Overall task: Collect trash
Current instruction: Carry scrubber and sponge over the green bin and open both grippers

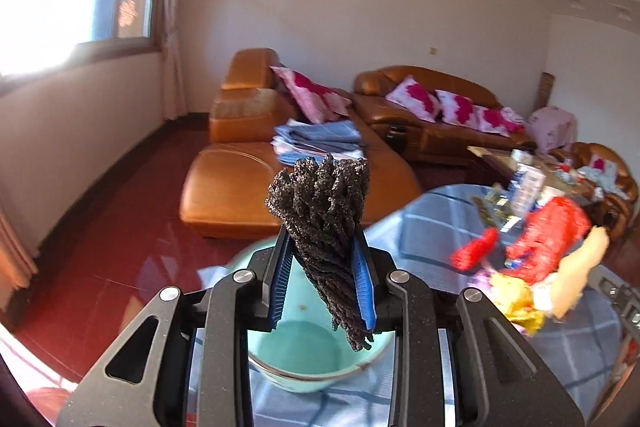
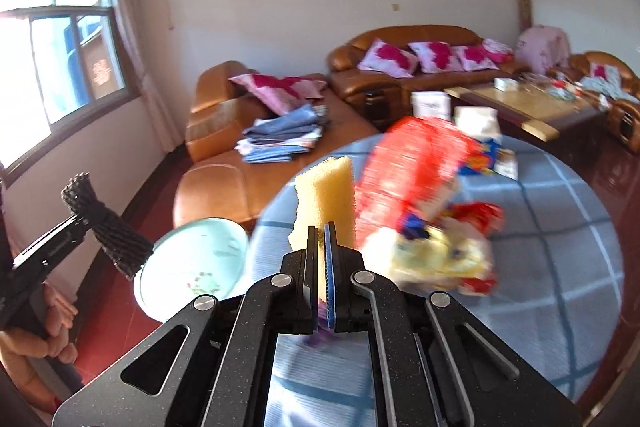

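Note:
My left gripper [image 1: 322,233] is shut on a black knobbly bundle [image 1: 324,223], which stands up between its blue pads. It hangs over a mint-green basin [image 1: 296,351] at the edge of the blue checked table [image 1: 436,227]. In the right wrist view the same bundle [image 2: 106,227] hovers beside the basin [image 2: 208,247]. My right gripper [image 2: 322,227] is shut, with a purple scrap [image 2: 320,337] pinched low between its pads. A trash bundle moves with it: a yellow sponge [image 2: 326,187], a red net [image 2: 412,163] and yellow wrappers [image 2: 440,255], all blurred.
Orange leather sofas [image 2: 400,67] with pink cushions line the far wall. Folded blue cloths [image 2: 280,135] lie on the chaise. Boxes [image 2: 476,121] stand at the table's far edge, and a cluttered coffee table [image 2: 532,107] is behind. A hand [image 2: 48,331] shows lower left.

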Available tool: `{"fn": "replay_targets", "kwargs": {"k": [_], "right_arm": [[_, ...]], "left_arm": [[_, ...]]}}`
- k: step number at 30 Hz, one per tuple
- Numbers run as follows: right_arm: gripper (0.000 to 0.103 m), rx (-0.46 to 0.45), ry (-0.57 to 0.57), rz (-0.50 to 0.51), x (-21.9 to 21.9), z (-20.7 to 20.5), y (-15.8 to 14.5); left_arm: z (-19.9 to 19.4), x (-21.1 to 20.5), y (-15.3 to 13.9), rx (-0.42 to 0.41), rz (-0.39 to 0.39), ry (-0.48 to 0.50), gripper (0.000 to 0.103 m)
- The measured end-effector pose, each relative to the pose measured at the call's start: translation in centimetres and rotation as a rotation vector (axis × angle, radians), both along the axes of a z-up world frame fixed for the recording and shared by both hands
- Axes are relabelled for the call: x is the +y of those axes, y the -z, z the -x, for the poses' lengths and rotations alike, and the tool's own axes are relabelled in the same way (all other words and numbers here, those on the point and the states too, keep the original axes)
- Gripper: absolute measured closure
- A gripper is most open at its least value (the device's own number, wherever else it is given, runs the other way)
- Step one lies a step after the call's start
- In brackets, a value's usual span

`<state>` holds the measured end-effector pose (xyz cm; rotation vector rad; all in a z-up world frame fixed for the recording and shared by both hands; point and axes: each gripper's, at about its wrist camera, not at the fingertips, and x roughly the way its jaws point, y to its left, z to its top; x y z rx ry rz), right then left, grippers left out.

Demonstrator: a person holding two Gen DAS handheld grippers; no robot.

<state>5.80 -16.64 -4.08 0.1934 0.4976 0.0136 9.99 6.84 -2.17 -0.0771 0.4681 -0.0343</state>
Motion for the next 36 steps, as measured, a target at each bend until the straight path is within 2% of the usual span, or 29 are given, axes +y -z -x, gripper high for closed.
{"fn": "replay_targets", "kwargs": {"k": [5, 7, 12, 23, 25, 27, 28, 30, 35, 36], "right_arm": [[0.099, 0.015, -0.102, 0.001, 4.4, -3.0, 0.2], [0.099, 0.028, -0.139, 0.003, 6.2, -3.9, 0.7], [0.099, 0.072, -0.208, 0.017, 9.5, -6.8, 2.5], [0.098, 0.195, -0.299, 0.007, 12.9, -11.4, 6.6], [0.094, 0.231, -0.308, -0.009, 12.9, -12.2, 7.4], [0.085, 0.247, -0.307, -0.018, 12.8, -12.4, 7.7], [0.080, 0.249, -0.302, -0.021, 12.7, -12.4, 7.7], [0.075, 0.242, -0.293, -0.022, 12.4, -12.1, 7.4], [0.069, 0.214, -0.266, -0.010, 11.5, -11.4, 6.5], [0.064, 0.205, -0.257, -0.007, 11.3, -11.2, 6.3]], "left_arm": [[-1.3, 2.3, 0.6, 0.019, 0.011, -0.067, 0.074], [-1.9, 2.9, 1.0, 0.026, -0.008, -0.101, 0.074], [-3.1, 4.0, 2.5, 0.075, 0.012, -0.105, 0.074], [-5.1, 4.5, 5.6, 0.175, -0.023, -0.126, 0.073], [-5.3, 4.5, 6.1, 0.196, -0.025, -0.123, 0.071], [-5.4, 4.5, 6.5, 0.210, -0.031, -0.134, 0.060], [-5.4, 4.5, 6.6, 0.214, -0.033, -0.140, 0.050], [-5.4, 4.6, 6.5, 0.214, -0.031, -0.147, 0.047], [-5.0, 4.9, 5.9, 0.194, -0.036, -0.188, 0.029], [-4.9, 4.9, 5.7, 0.191, -0.035, -0.192, 0.027]]}}
